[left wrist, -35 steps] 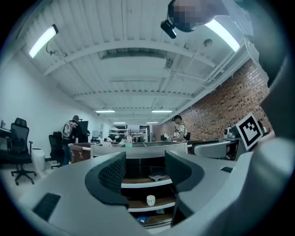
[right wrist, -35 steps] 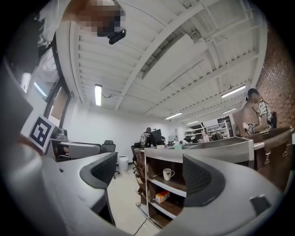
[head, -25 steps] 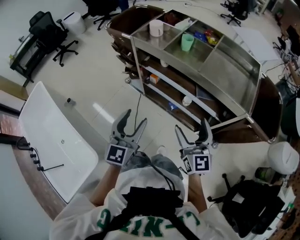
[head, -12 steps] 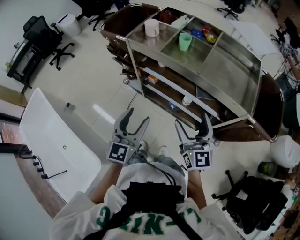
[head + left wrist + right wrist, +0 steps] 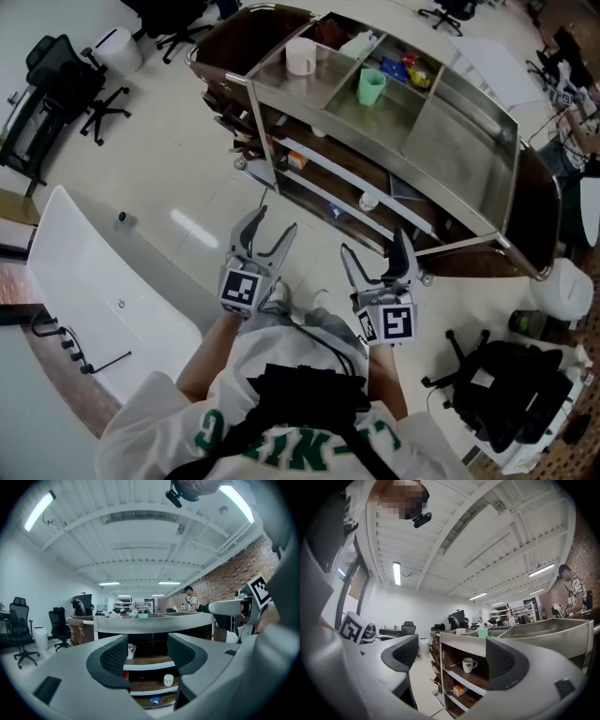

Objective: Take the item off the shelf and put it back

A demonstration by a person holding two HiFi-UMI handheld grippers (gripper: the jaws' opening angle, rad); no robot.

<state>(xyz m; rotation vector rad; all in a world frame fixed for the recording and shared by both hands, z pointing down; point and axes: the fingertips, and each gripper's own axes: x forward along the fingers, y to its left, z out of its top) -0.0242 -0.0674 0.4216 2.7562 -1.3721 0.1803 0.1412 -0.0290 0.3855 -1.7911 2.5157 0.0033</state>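
Observation:
A shelf cart with a steel top tray [image 5: 254,82] stands ahead of me. A white mug [image 5: 468,664] sits on its upper shelf, also seen between the left jaws as the mug [image 5: 131,650]. A small white cup [image 5: 370,201] rests on a lower shelf, with an orange box [image 5: 296,160] to its left and a blue item [image 5: 335,212] lower down. My left gripper [image 5: 277,219] and right gripper [image 5: 375,246] hover side by side short of the cart, pointing at it. Both have their jaws apart with nothing between them.
On the top tray stand a white cup [image 5: 301,56] and a green cup [image 5: 371,86]. A white table [image 5: 103,281] is at my left, office chairs [image 5: 56,75] beyond it, a black chair [image 5: 506,394] at my right. People stand in the background.
Both grippers have moved forward toward the cart, which now lies closer in the head view. Their jaws stand as before.

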